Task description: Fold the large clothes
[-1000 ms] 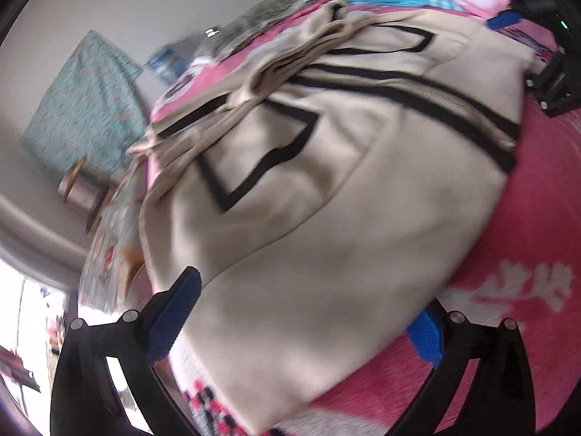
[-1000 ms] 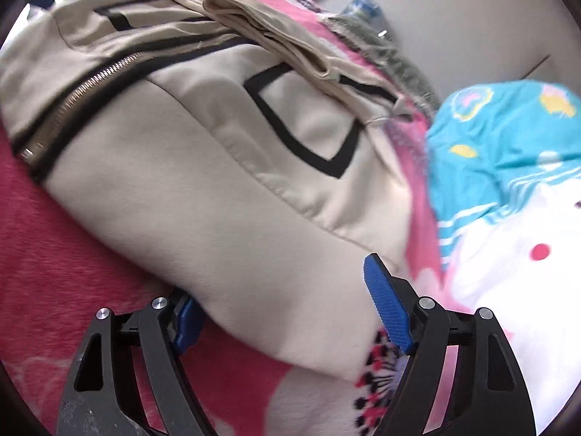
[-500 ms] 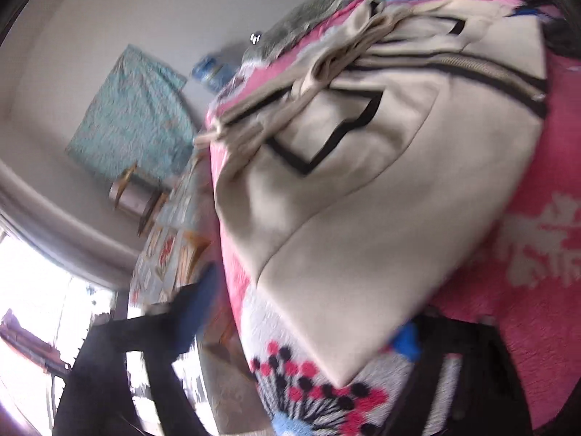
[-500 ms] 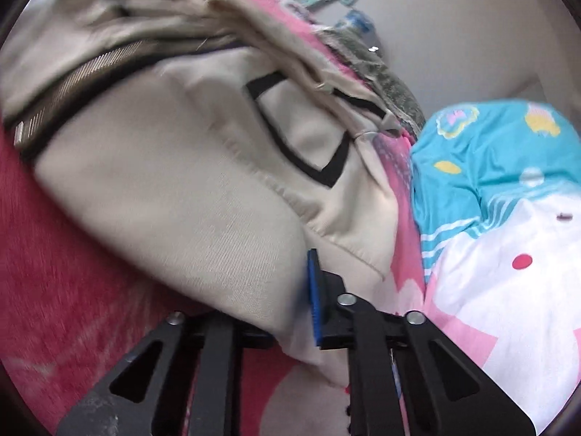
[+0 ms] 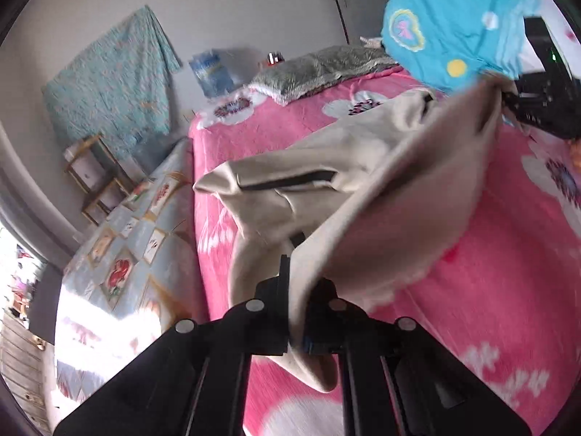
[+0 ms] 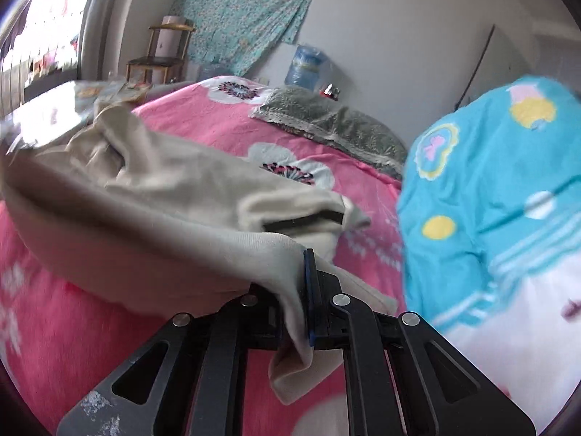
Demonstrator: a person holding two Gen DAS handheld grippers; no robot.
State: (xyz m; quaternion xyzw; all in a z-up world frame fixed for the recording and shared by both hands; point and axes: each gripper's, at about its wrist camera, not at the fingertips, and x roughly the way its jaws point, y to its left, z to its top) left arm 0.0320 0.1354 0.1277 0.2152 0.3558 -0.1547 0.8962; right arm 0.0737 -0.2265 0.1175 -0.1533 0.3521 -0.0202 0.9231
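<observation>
- With both corners of the beige jacket [image 5: 363, 181] pinched, I have its near hem lifted off the pink floral bedspread [image 5: 490, 254], while the far part sags back down toward the bed.
- My left hand-held gripper [image 5: 296, 312] has just been closing and is now clenched on a fold of the jacket's hem; cloth bunches out below the jaws.
- My right hand-held gripper [image 6: 303, 305] has likewise just closed on the other corner, its blue pad [image 6: 308, 290] pressed against the fabric, with a loose tail hanging beneath.
- In the left view the right gripper shows at the far right edge, the hem stretched between the two.
- Risks, as I judge them:
  - Each grip looks to be on a thin edge of soft knit, so the jacket's weight could drag a corner out if I swing fast.
  - The black-trimmed pocket [image 6: 305, 221] and the sleeve bundle at the far left are crumpled, so carrying the hem over may trap those wrinkles inside the fold.
  - If one hand rises higher than the other, the fold line will land crooked.
  - The blue cartoon quilt [image 6: 490, 181] sits just right of the jacket and the grey pillow [image 6: 334, 123] lies beyond it; an overshoot could drape the hem onto either.
  - Both views are blurred near the cloth, so I cannot tell how much fabric each jaw really holds.
</observation>
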